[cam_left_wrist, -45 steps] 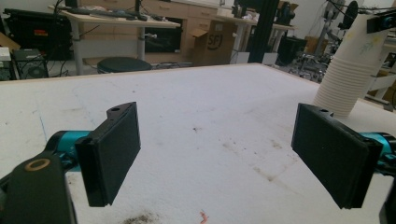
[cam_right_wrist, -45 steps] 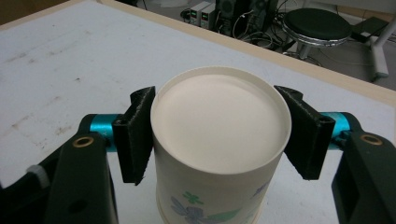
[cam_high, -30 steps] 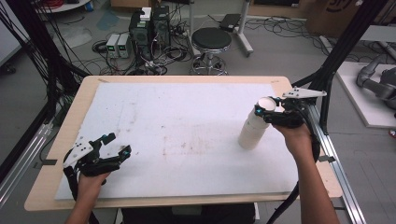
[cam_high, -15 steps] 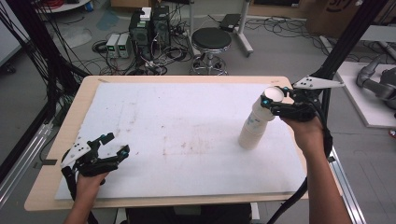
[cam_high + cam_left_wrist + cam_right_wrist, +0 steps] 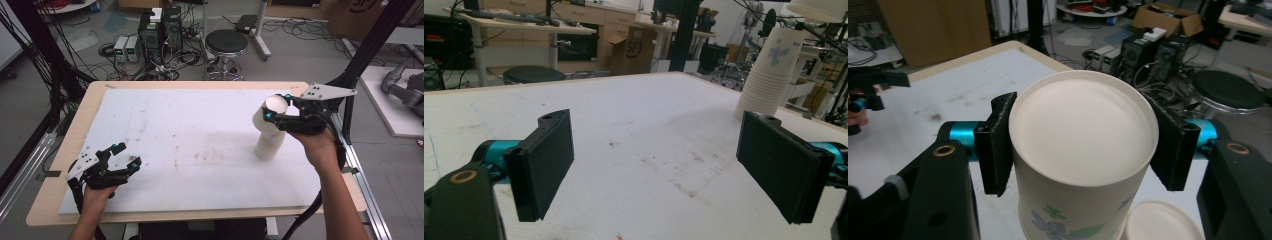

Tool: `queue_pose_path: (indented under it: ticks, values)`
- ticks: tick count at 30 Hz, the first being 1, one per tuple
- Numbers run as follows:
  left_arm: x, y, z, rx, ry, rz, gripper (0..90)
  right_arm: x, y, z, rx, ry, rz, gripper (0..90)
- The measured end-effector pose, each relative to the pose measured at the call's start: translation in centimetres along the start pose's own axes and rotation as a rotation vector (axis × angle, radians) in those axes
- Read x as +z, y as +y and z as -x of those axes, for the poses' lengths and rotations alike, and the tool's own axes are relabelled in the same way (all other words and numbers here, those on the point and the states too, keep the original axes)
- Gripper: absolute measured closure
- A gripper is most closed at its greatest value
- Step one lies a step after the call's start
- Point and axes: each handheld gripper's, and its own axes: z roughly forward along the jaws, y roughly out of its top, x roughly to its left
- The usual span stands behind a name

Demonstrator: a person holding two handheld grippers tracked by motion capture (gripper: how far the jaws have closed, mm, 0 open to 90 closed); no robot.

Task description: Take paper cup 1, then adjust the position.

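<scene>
Separation of one paper cup (image 5: pixel 275 107) from the cup stack (image 5: pixel 269 142) is the step in hand. Right gripper (image 5: pixel 278 111) has its fingers (image 5: pixel 996 142) clamped on the top cup just under the rim, one pad on each side; the jaws have just been closing, with the cup between them. In the right gripper view the held cup stands upside down, flat base toward the camera, and the base of the next cup (image 5: pixel 1158 222) shows below it at about 5 o'clock, so the top cup looks partly drawn off and tilted away from the stack.

Stack sits on the white bench (image 5: pixel 190 145) at roughly 3 o'clock from bench centre, near the right edge. Left gripper (image 5: pixel 125 156) rests at about 8 o'clock near the front left corner, well apart from the cups, fingers (image 5: pixel 546 160) wide apart with nothing between them.

Cup appearance: white paper, tapered, with a green and blue-grey flower print on the wall. Nested rims of the stack (image 5: pixel 761 87) show as close ridges in the left gripper view. Walls look thin and likely to dent under a hard squeeze.

Next move, as judged: lift the held cup straight off until it clears the one beneath. Risk: the next cup clings and rises with it, or the stack tips.
</scene>
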Motion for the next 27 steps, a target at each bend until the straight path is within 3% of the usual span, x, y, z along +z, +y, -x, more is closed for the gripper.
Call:
queue_pose_path:
  ticks: [8,18,23,27]
  values:
    - [0.2,0.1,0.3,0.006,-0.04,0.0,15.3,1.9,-1.9,-1.1,-0.022,0.07,-0.034,37.3]
    - [0.7,0.2,1.2,0.031,-0.094,-0.016,15.5,2.8,-3.0,-2.9,-0.057,0.134,-0.04,37.2]
    - [0.9,0.1,1.6,0.068,-0.125,-0.026,15.4,4.1,-4.4,-4.1,-0.06,0.192,-0.035,37.1]
    - [1.2,0.2,2.1,0.052,-0.146,-0.043,15.3,5.2,-5.7,-4.9,-0.059,0.233,-0.029,37.1]
